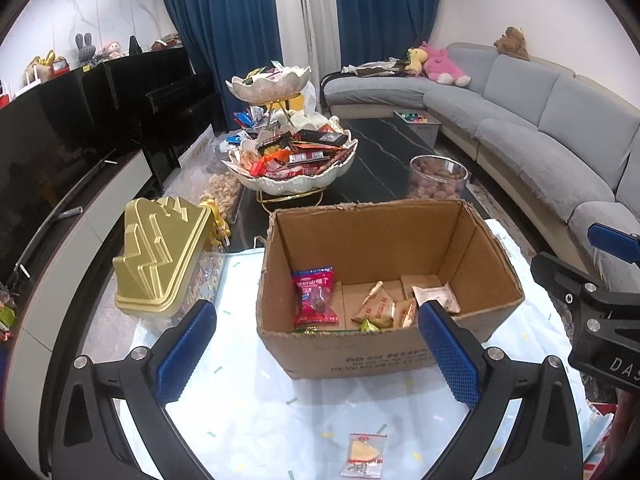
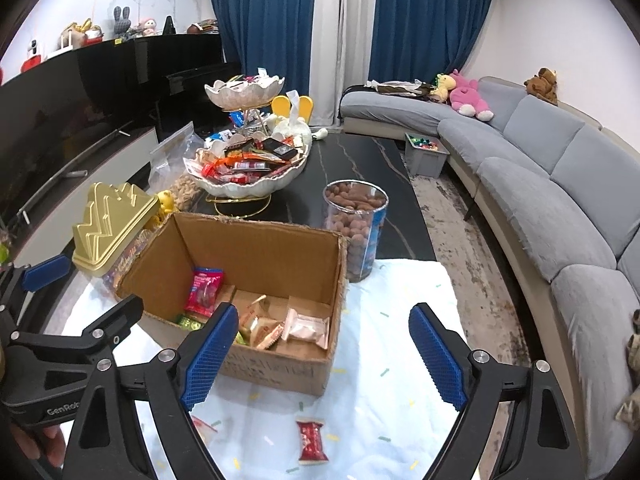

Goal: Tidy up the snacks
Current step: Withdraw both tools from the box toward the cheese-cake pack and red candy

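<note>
Open cardboard box [image 1: 384,264] on a pale speckled cloth [image 1: 248,404], holding a red snack packet [image 1: 314,294] propped against its left wall and several tan and beige wrapped snacks [image 1: 394,308] across the floor. Left gripper [image 1: 316,352] spread wide over the near edge of the box, nothing between its blue pads [image 1: 186,348]. Right gripper [image 2: 324,360] likewise wide apart and empty, left pad overlapping the box's near wall in view, right pad over bare cloth. Clear-wrapped yellow wafer snack [image 1: 365,454] lying loose on the cloth in front of the box; red wrapped candy [image 2: 311,440] also loose on the cloth, near the box front. Behind the box, a gold ridged tin [image 1: 166,256], a clear tub of brown nuts [image 2: 355,224] and a two-tier shell-shaped dish [image 1: 294,164] heaped with snacks on the dark table [image 1: 384,156].
</note>
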Tool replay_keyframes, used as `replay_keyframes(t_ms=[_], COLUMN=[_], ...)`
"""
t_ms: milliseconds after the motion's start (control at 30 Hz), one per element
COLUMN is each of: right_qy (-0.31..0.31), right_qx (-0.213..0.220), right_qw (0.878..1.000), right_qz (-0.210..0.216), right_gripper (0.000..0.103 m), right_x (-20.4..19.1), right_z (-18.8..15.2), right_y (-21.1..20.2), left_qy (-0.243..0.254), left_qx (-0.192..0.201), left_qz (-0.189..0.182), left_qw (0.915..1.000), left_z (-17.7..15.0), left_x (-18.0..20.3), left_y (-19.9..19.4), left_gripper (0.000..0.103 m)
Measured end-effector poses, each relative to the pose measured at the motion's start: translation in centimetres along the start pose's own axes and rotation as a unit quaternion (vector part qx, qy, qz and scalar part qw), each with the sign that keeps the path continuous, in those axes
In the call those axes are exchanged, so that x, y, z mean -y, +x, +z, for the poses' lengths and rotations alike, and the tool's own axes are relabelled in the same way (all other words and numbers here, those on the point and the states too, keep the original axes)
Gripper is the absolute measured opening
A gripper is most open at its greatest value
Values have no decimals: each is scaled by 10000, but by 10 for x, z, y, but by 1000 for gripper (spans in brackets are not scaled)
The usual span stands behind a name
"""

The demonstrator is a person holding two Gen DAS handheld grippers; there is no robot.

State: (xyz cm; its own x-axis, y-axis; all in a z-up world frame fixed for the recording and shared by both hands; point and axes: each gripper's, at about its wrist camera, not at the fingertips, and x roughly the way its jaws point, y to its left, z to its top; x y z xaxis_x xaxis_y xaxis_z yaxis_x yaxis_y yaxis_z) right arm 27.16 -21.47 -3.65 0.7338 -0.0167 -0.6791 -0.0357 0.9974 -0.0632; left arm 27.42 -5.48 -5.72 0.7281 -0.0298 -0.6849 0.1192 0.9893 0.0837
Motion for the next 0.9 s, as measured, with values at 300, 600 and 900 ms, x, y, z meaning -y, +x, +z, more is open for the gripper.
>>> replay_keyframes(t_ms=[300, 600, 900], right_qy=[46, 43, 6], right_qx=[-65, -176, -283], right_qw=[10000, 9998, 9996], right_qz=[16, 44, 34], right_gripper=[88, 88, 88], right_x=[6, 5, 5], right_z=[-16, -34, -50], right_y=[-5, -3, 0], left_qy=[8, 52, 140], left_qx=[-13, -79, -195], left_qz=[-31, -103, -215], left_qw=[10000, 9999, 9995], left_z=[-11, -31, -51], left_x=[5, 10, 17], left_y=[-4, -6, -2], left_gripper=[103, 103, 102])
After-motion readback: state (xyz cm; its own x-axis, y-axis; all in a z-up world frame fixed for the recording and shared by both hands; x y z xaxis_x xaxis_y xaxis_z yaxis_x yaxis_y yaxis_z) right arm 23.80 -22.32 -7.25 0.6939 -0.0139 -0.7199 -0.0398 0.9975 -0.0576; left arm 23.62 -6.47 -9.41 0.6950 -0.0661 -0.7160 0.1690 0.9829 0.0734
